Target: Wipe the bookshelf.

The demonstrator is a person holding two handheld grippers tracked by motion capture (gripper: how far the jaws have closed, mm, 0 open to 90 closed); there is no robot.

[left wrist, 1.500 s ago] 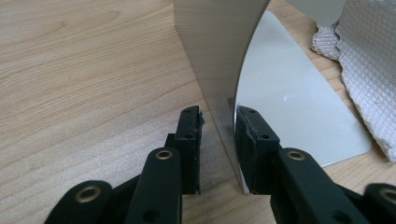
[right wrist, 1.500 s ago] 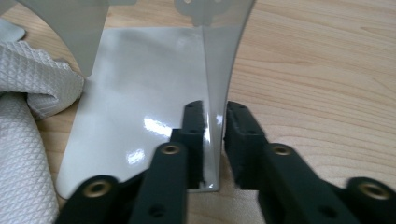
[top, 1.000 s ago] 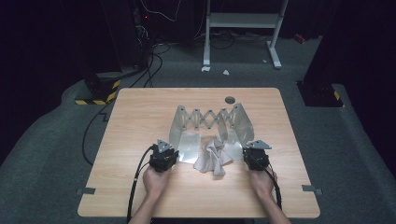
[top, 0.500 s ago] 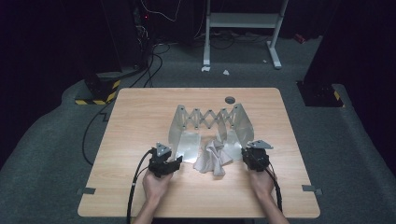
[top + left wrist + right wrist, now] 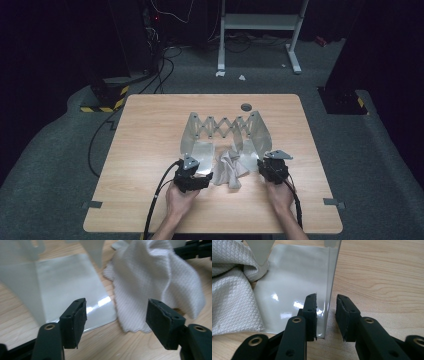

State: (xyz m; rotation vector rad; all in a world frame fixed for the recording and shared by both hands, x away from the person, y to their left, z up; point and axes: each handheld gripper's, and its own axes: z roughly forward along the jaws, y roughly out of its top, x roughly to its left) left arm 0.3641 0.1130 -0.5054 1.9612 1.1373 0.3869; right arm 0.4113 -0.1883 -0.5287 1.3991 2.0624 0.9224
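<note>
Left gripper (image 5: 205, 178) backed off cloth (image 5: 231, 169), jaws opening wide, right gripper (image 5: 326, 315) loosening astride panel edge (image 5: 329, 290)

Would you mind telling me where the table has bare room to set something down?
Bare wood runs along the table's left side beside the folding board, and across the far edge around the round grommet. It is crowded near the front, where the cloth lies between both grippers.
</note>
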